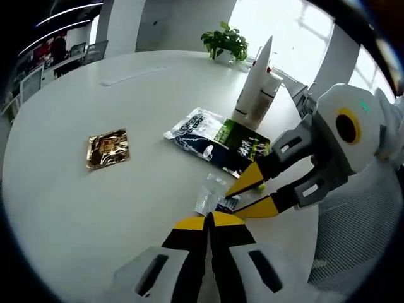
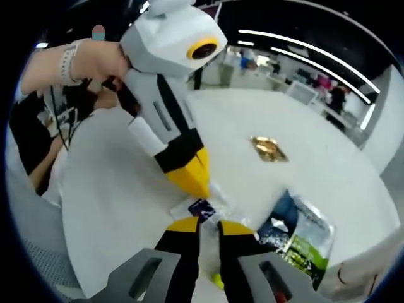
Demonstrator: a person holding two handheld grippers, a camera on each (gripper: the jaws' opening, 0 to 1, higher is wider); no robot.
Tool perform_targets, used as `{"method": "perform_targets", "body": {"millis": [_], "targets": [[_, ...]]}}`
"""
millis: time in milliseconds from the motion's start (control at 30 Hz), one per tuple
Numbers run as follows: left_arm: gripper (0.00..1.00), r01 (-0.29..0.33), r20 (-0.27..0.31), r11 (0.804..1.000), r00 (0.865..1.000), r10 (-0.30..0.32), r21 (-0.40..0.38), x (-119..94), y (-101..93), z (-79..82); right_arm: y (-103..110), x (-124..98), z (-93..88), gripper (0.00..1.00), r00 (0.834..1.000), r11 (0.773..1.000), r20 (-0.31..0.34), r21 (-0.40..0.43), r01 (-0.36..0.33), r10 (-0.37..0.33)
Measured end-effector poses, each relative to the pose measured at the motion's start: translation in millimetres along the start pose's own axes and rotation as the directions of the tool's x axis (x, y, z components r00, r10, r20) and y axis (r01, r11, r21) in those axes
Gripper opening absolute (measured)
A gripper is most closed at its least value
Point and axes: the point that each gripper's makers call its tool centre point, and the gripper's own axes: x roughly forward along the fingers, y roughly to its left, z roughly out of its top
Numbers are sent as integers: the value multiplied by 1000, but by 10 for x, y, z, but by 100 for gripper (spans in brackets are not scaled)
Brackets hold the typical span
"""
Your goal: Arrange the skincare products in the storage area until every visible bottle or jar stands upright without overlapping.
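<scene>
In the left gripper view the left gripper [image 1: 208, 222] rose from the bottom centre, its yellow-tipped jaws pressed together with nothing between them. Just above its tips lay a small clear sachet [image 1: 214, 194] with a dark blue patch, flat on the white tabletop [image 1: 95, 208]. The right gripper [image 1: 254, 192] came in from the right of the frame, its two jaws parted, the upper tip by a dark green-and-white packet [image 1: 218, 140] and the lower tip just beside the sachet. A gold foil packet [image 1: 108, 148] lay well apart at centre left. Toward the upper right stood a white tube [image 1: 255, 85], upright on its cap, with a potted plant [image 1: 225, 43] behind it at the tabletop's far edge.

In the right gripper view the right gripper [image 2: 208, 228] rose from the bottom with a narrow gap between its jaws; the sachet [image 2: 205, 207] sat just above the tips, and I could not tell whether they touched it. The left gripper [image 2: 194, 180] pointed down from the upper left, jaws closed, its tip just beside the sachet, held by a person's hand [image 2: 95, 57]. The green-and-white packet [image 2: 302, 243] lay at lower right, the gold packet [image 2: 268, 149] farther up, right of centre.
</scene>
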Motion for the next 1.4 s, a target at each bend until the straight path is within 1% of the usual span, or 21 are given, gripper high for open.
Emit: {"method": "perform_targets", "body": {"millis": [133, 200, 300, 400, 500, 600, 733, 800, 900, 967, 1033, 1067, 1167, 1267, 1300, 1400], "targets": [[1, -6, 3, 1000, 1000, 6, 5, 10, 18, -12, 6, -5, 6, 3, 1000, 1000, 2, 5, 3, -4], [1, -8, 15, 1000, 1000, 8, -13, 11, 19, -3, 17, 5, 5, 2, 1000, 1000, 5, -8, 6, -6], [3, -14, 32, 1000, 999, 14, -2, 9, 33, 5, 25, 0, 12, 1, 1000, 1000, 4, -6, 5, -4], [3, -18, 36, 1000, 999, 19, -13, 9, 31, -2, 25, 4, 13, 1, 1000, 1000, 5, -3, 1, -1], [3, -32, 43, 999, 999, 32, -5, -8, 57, -6, 21, 8, 12, 1, 1000, 1000, 4, 1, -7, 7], [3, -43, 59, 999, 997, 44, -20, -31, 47, -1, 20, 11, 10, 1, 1000, 1000, 3, 5, -19, 19], [0, -63, 75, 998, 995, 64, -20, -73, 56, 27, 22, 9, 7, 1, 1000, 1000, 7, 6, -29, 29], [1, -65, 100, 997, 993, 68, -34, -88, 86, 54, 22, 6, 8, 1, 999, 999, 13, 9, -33, 33], [4, -62, 122, 997, 990, 67, -42, -112, 65, 116, 24, 9, 9, 1, 999, 999, 14, 9, -34, 34], [4, -65, 131, 997, 989, 70, -39, -130, 23, 156, 25, 6, 9, 1, 999, 999, 15, 8, -32, 31], [5, -83, 141, 996, 986, 87, -39, -158, 23, 173, 26, 3, 13, 1, 999, 999, 16, 7, -31, 31], [6, -91, 151, 995, 984, 97, -45, -170, 38, 189, 26, 2, 11, 1, 999, 999, 17, 10, -33, 32], [12, -94, 164, 994, 981, 102, -56, -232, -10, 198, 25, 3, 12, 1, 999, 999, 16, 7, -35, 35], [19, -108, 174, 993, 978, 113, -38, -286, -30, 211, 24, 8, 11, 1, 999, 999, 15, 6, -37, 37], [20, -125, 178, 992, 976, 129, -35, -317, -27, 219, 23, 7, 11, 1, 999, 999, 14, 9, -38, 38], [25, -148, 187, 989, 971, 149, -17, -398, -37, 238, 22, 17, 9, 1, 999, 999, 12, 6, -40, 40]]}}
